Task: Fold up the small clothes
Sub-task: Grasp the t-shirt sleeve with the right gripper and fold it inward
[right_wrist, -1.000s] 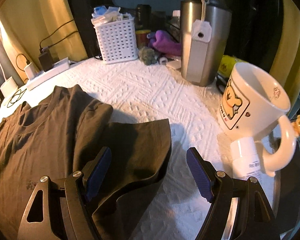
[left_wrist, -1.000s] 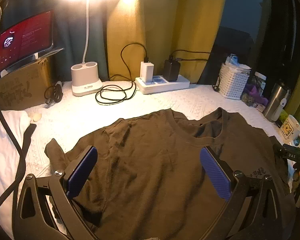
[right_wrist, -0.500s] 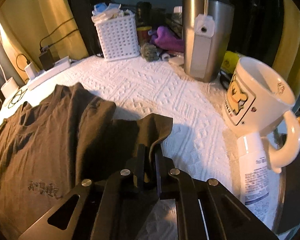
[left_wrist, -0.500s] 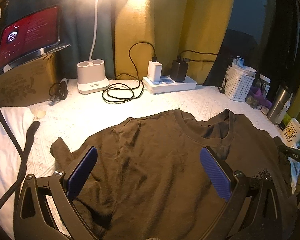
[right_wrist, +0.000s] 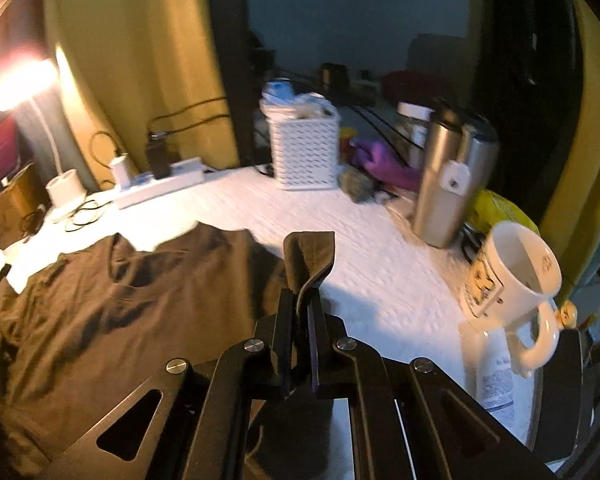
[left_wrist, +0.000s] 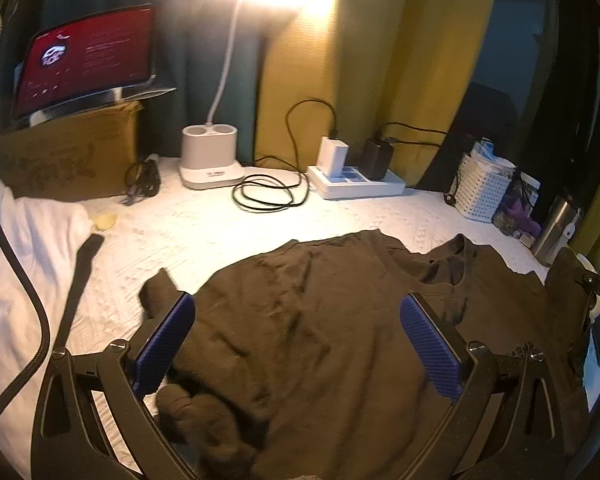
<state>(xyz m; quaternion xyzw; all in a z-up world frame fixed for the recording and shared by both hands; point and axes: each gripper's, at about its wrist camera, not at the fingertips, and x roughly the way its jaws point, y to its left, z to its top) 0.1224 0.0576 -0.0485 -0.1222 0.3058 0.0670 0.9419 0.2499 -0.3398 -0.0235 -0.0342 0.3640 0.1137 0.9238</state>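
A dark brown T-shirt [left_wrist: 308,320] lies spread on the white textured cloth [left_wrist: 204,232], collar toward the back. My left gripper [left_wrist: 296,340] hovers open over the shirt's left half, blue pads wide apart with nothing pinched. Its left sleeve [left_wrist: 156,288] lies just past the left pad. In the right wrist view my right gripper [right_wrist: 302,312] is shut on the shirt's right sleeve [right_wrist: 310,256], which stands lifted off the cloth above the closed jaws. The shirt body [right_wrist: 112,304] trails to the left.
Along the back stand a lamp base [left_wrist: 209,156], coiled black cable [left_wrist: 266,196], power strip [left_wrist: 356,184] and white basket [left_wrist: 482,188]. A steel tumbler [right_wrist: 448,188] and cream mug [right_wrist: 512,280] stand close on the right. White fabric [left_wrist: 16,264] and a cardboard box [left_wrist: 64,160] lie left.
My right gripper shut on the right sleeve and raised it off the cloth. My left gripper stayed open and shifted a little across the shirt.
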